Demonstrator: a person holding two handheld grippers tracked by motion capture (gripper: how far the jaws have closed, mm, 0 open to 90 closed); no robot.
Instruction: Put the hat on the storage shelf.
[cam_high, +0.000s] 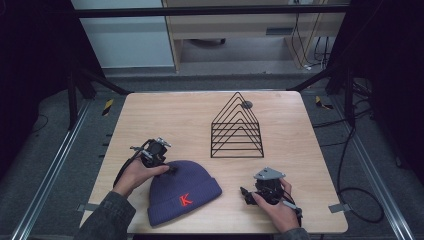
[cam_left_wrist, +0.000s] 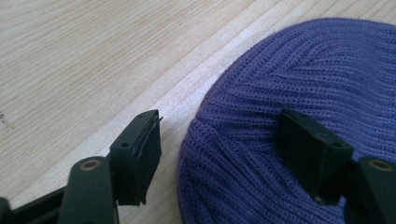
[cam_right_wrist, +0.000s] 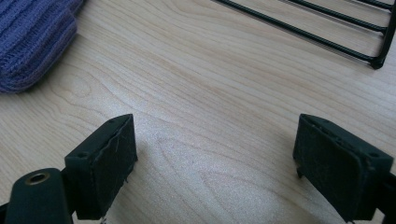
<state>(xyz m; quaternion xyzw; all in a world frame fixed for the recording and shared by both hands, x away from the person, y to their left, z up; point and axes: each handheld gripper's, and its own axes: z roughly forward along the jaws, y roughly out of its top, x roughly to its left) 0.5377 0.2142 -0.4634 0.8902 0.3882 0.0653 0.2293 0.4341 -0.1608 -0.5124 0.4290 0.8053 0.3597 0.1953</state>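
From above, a purple beanie (cam_high: 182, 192) lies flat at the table's (cam_high: 165, 120) near edge, crown toward the left gripper (cam_high: 170, 169), cuff toward the right gripper (cam_high: 243, 194). Left gripper view: jaws parted astride the crown's edge, not pinching. Right gripper view: jaws spread over bare wood.

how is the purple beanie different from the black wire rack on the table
The beanie is soft purple knit lying flat near the table's front edge, with the left gripper at its crown; the wire rack is rigid black wire, a see-through triangle standing farther back, untouched. Both rest on the wooden table.
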